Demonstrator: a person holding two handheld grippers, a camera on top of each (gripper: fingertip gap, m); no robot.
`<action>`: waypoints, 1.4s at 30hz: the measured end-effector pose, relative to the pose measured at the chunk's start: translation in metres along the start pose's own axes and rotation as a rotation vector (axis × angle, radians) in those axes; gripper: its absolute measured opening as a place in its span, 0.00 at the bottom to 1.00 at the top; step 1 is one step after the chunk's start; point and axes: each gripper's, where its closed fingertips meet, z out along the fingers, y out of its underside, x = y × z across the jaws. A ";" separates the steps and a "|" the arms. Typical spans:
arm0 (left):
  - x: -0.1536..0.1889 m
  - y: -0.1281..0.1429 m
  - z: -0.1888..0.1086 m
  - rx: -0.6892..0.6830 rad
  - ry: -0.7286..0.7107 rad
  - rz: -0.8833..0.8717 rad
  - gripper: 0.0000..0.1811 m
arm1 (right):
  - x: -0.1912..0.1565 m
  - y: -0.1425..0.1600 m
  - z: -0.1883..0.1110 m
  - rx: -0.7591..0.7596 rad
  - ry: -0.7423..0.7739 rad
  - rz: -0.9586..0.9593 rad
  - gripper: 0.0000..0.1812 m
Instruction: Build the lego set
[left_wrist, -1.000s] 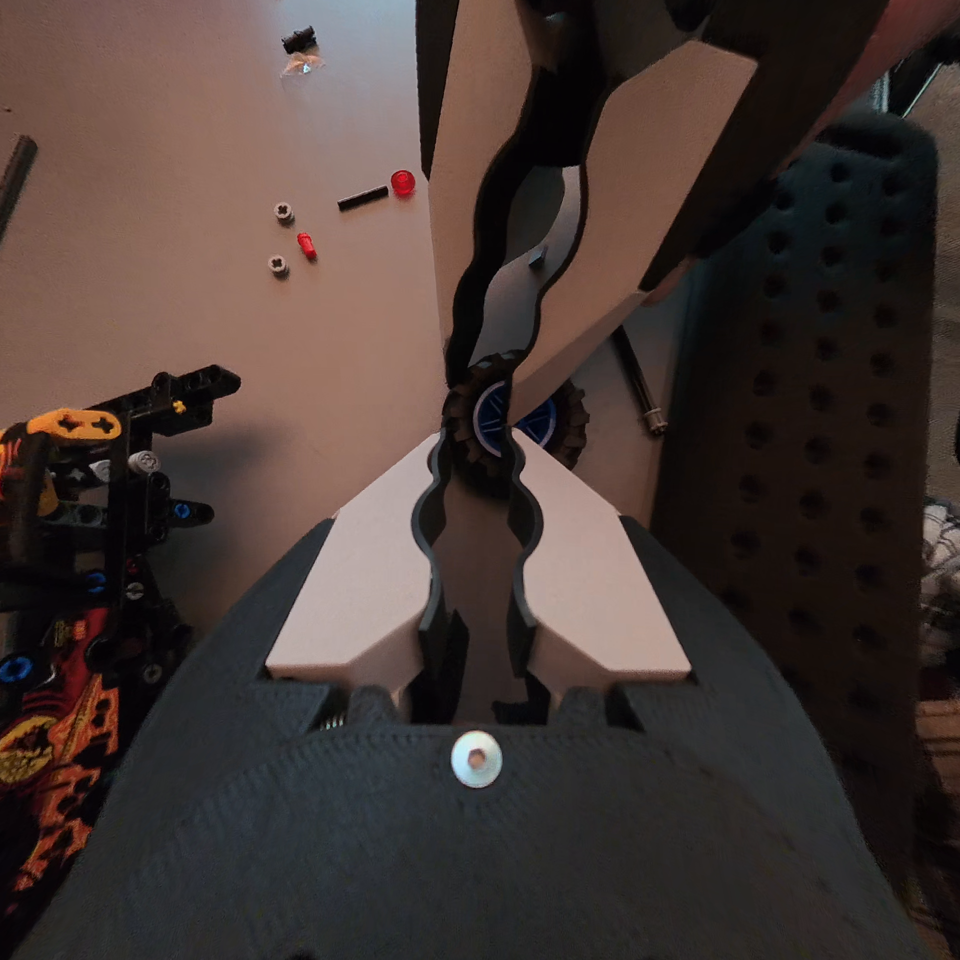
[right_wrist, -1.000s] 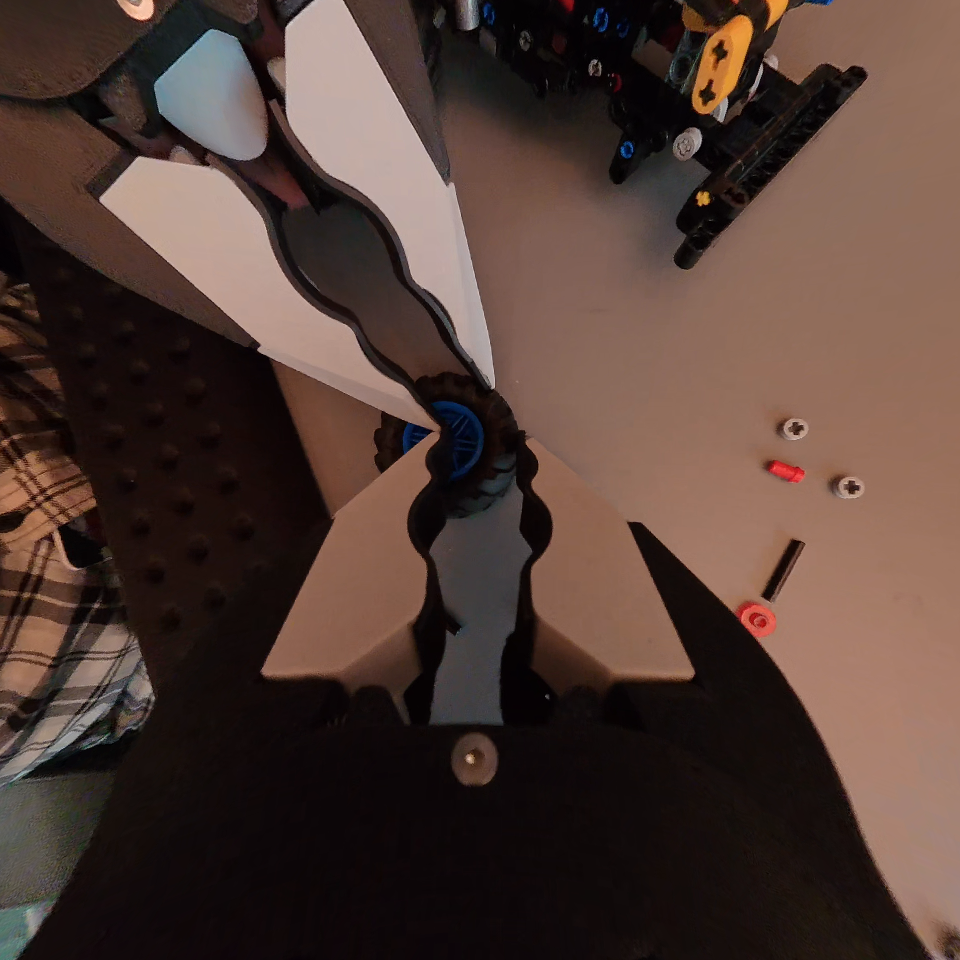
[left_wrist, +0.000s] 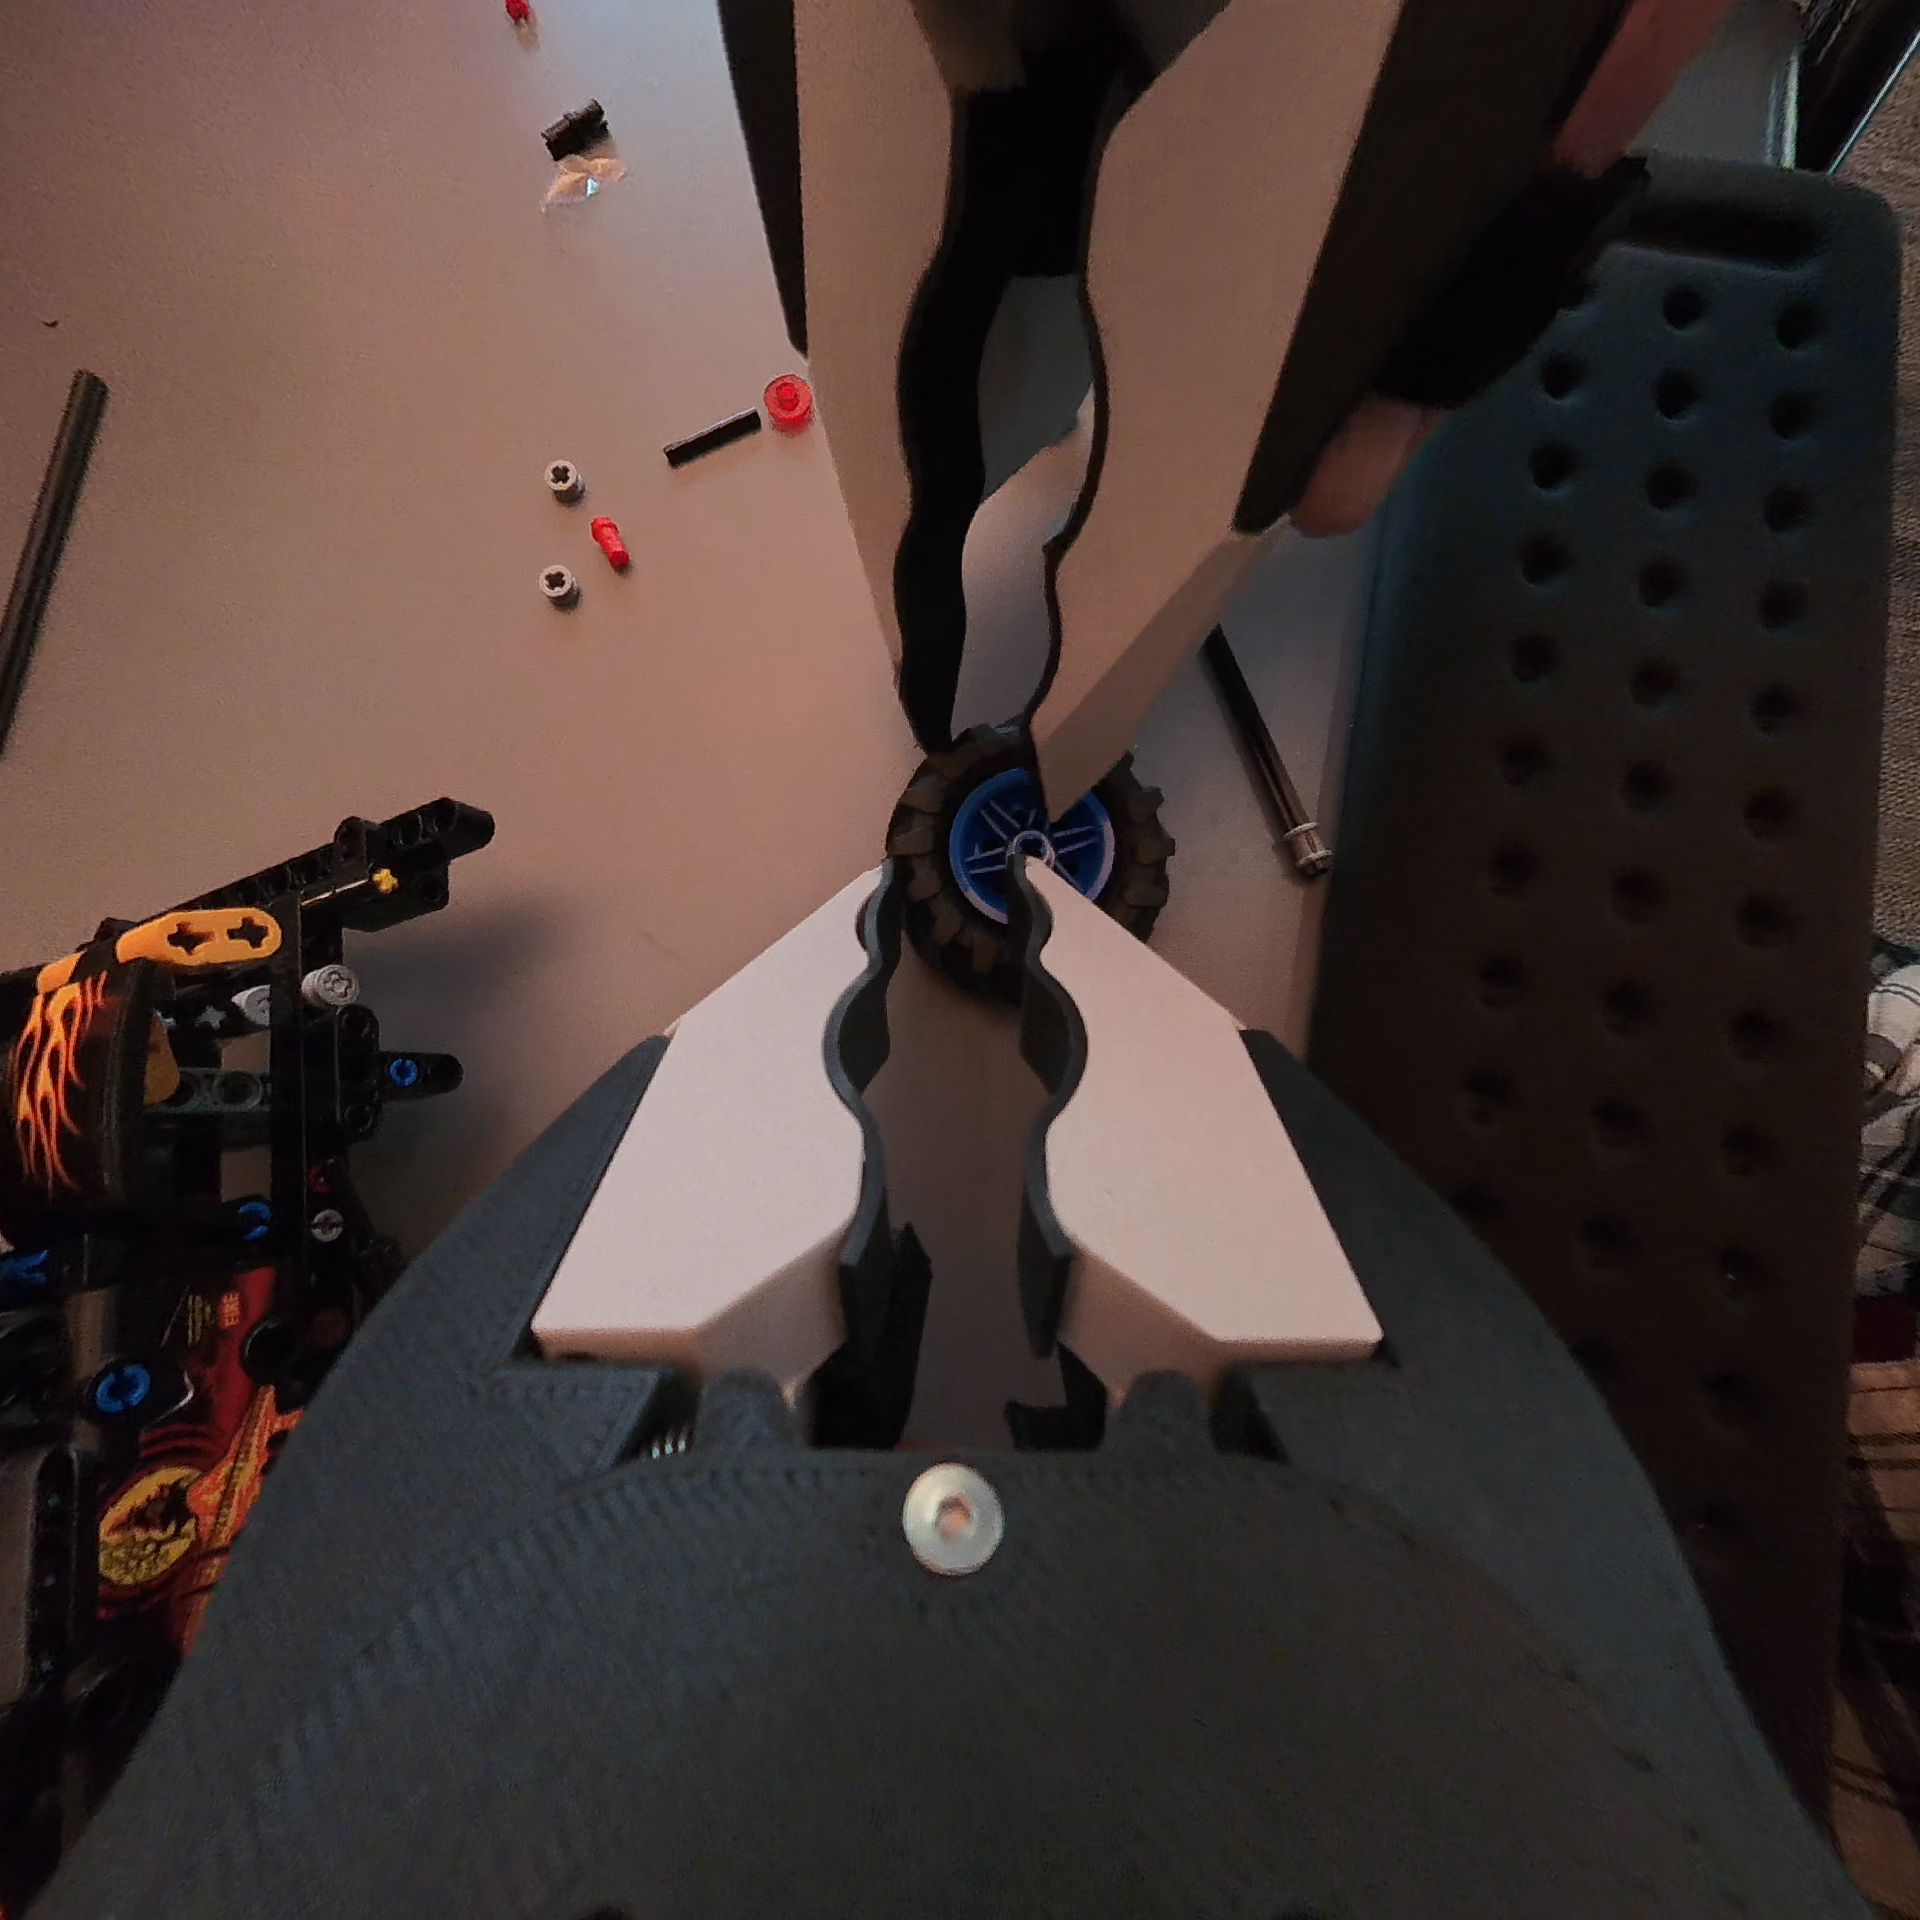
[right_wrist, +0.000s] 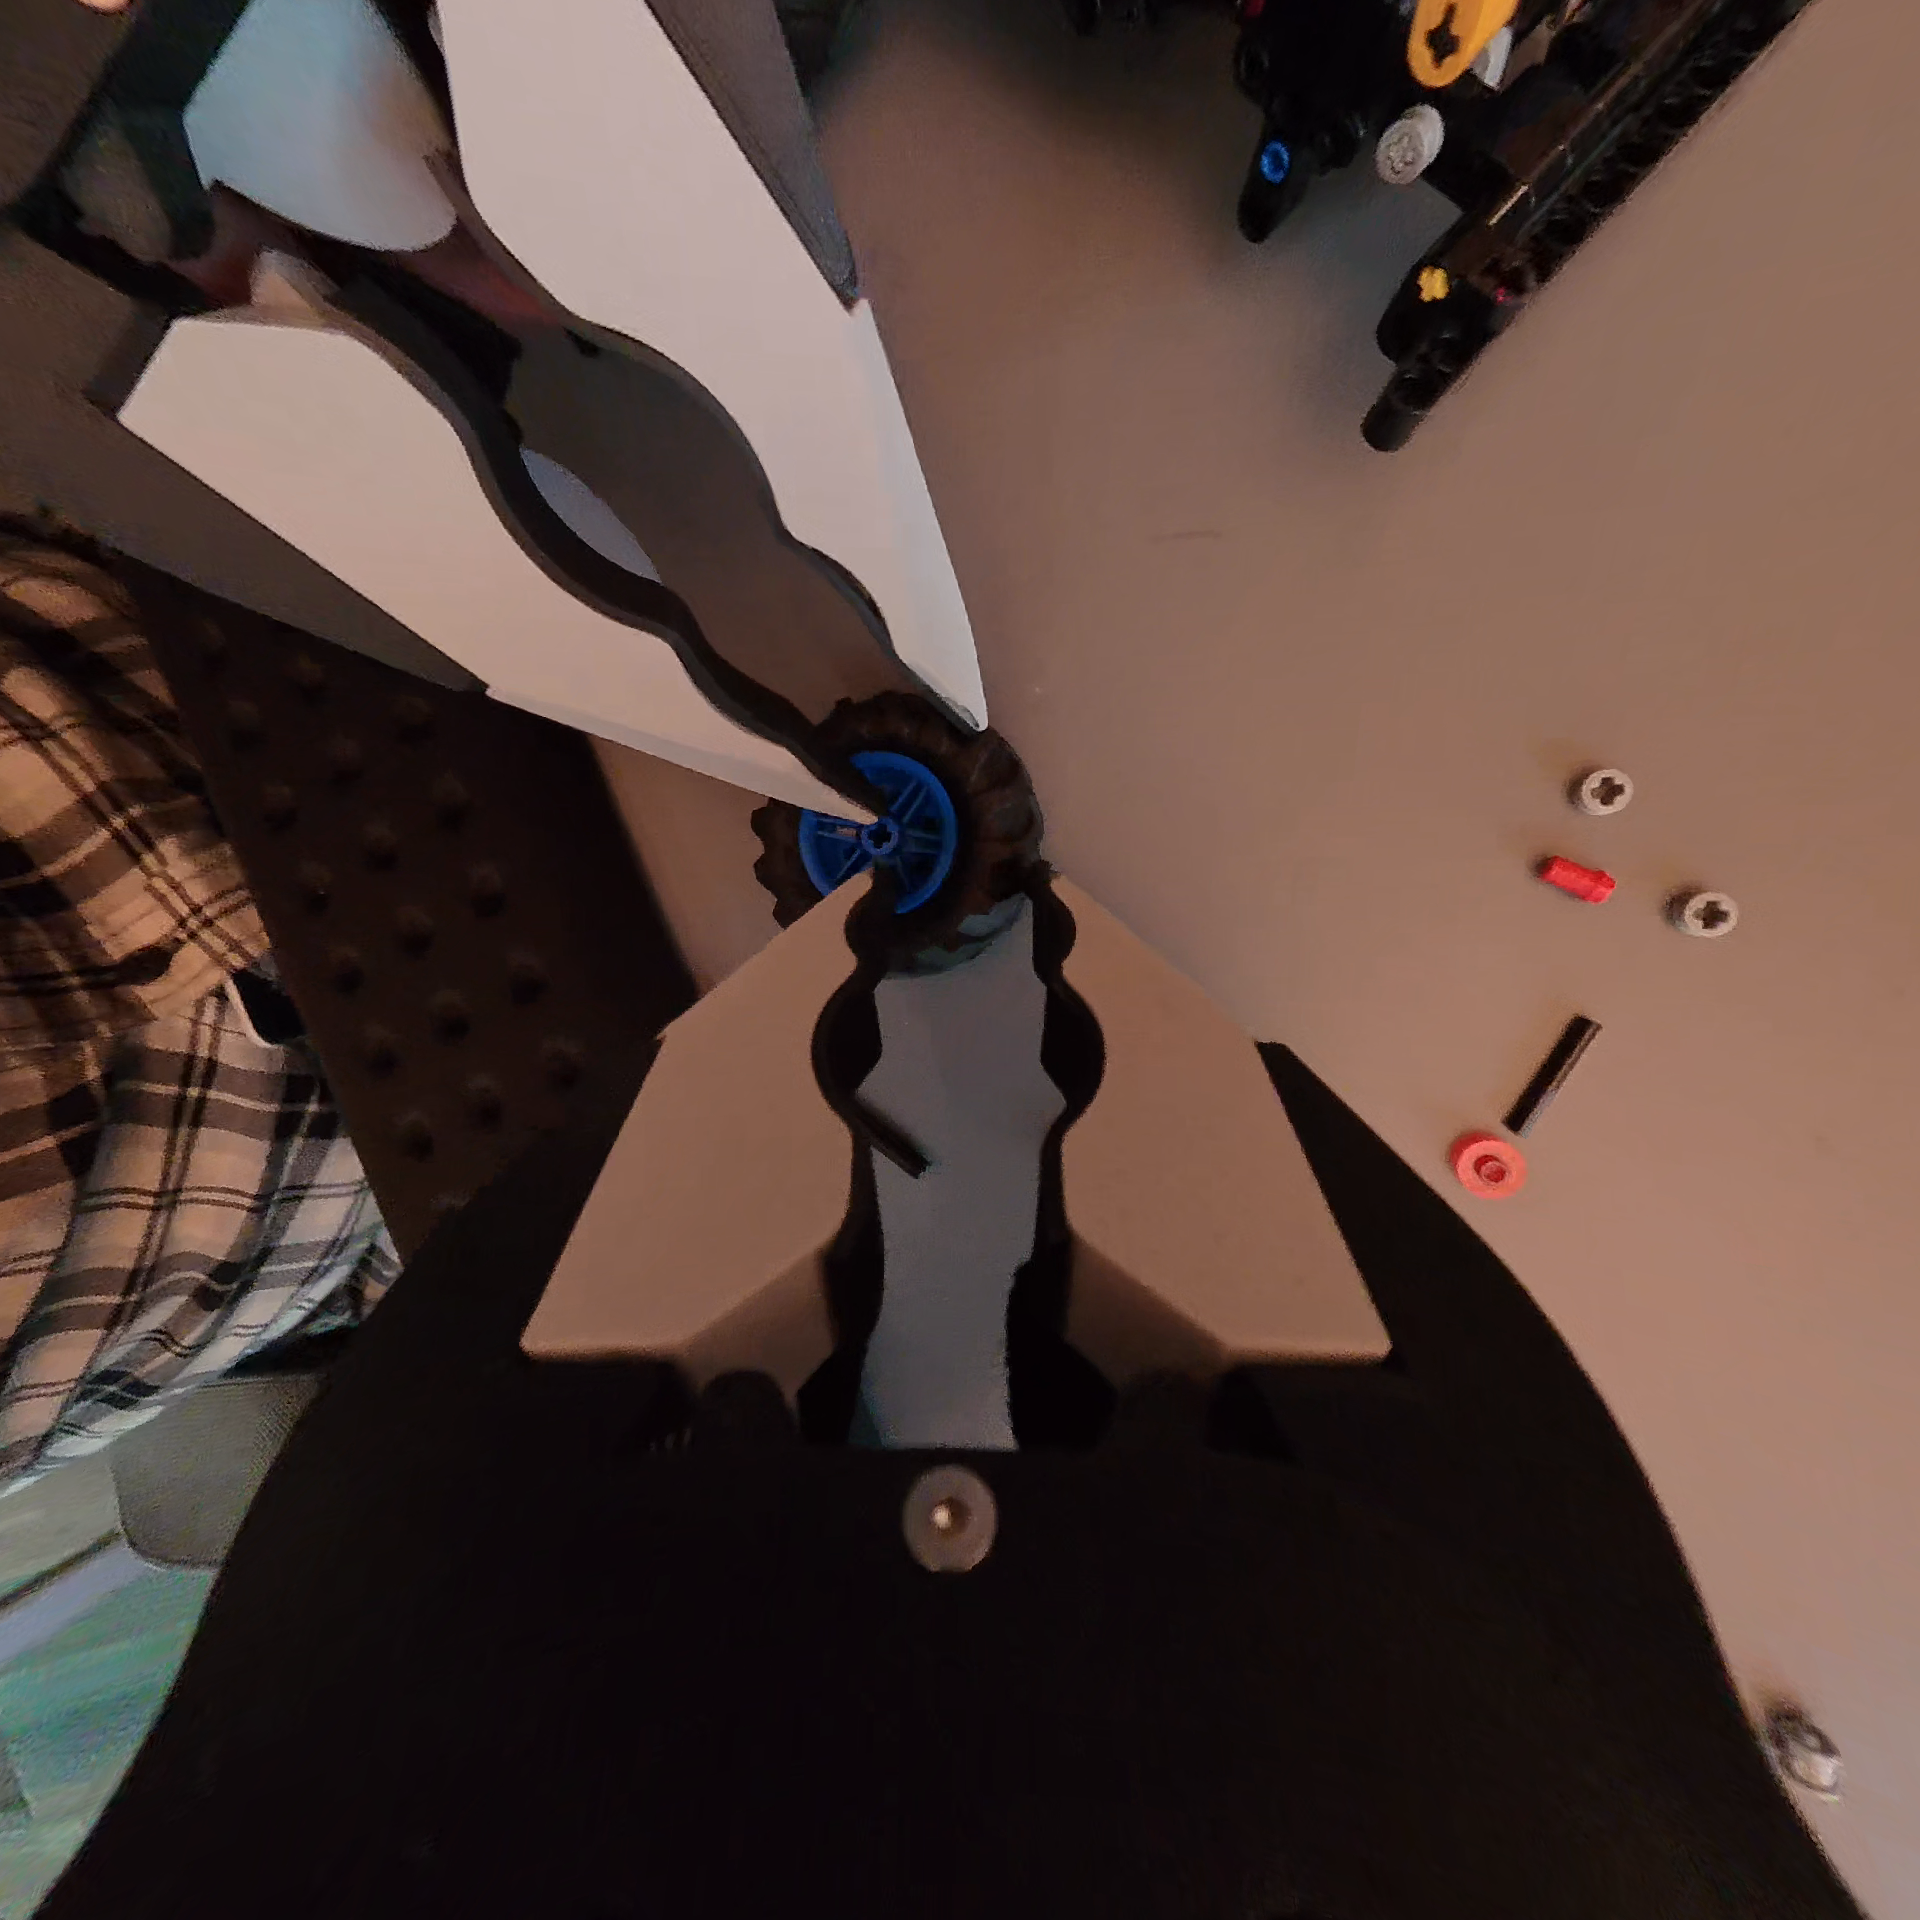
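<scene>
A small wheel (left_wrist: 1029, 844) with a blue hub and a black knobbly tyre is held just above the table between both grippers. My left gripper (left_wrist: 956, 881) comes from below in the left wrist view and is shut on its tyre. My right gripper (left_wrist: 982, 743) reaches down from the top and is shut on the same wheel. In the right wheel view the wheel (right_wrist: 896, 831) sits at my right gripper (right_wrist: 951, 902), with the left gripper (right_wrist: 920, 769) coming from the upper left. A second tyre (left_wrist: 1143, 831) shows behind the first.
A part-built black Lego model (left_wrist: 208, 1039) with flame stickers and a yellow beam stands at the left, and also shows in the right wrist view (right_wrist: 1507, 187). Two grey bushes (left_wrist: 562, 481), a red pin (left_wrist: 610, 542), a short black axle (left_wrist: 712, 437) and a red stud (left_wrist: 787, 401) lie loose. A long black axle (left_wrist: 1257, 748) lies beside a black perforated chair back (left_wrist: 1662, 831).
Both grippers stay on the wheel. The wheel has turned a little, so more of the blue hub faces the left camera. The right gripper stands steeper.
</scene>
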 end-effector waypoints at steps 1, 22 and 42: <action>0.000 0.000 0.000 -0.002 -0.001 0.005 0.11 | 0.000 0.001 0.002 -0.023 0.011 -0.014 0.15; -0.001 0.002 0.005 0.097 -0.125 0.046 0.11 | 0.003 0.004 0.011 -0.083 0.112 -0.076 0.14; 0.023 -0.009 -0.003 0.164 -0.022 0.107 0.21 | -0.019 0.006 -0.013 0.336 0.225 -0.116 0.17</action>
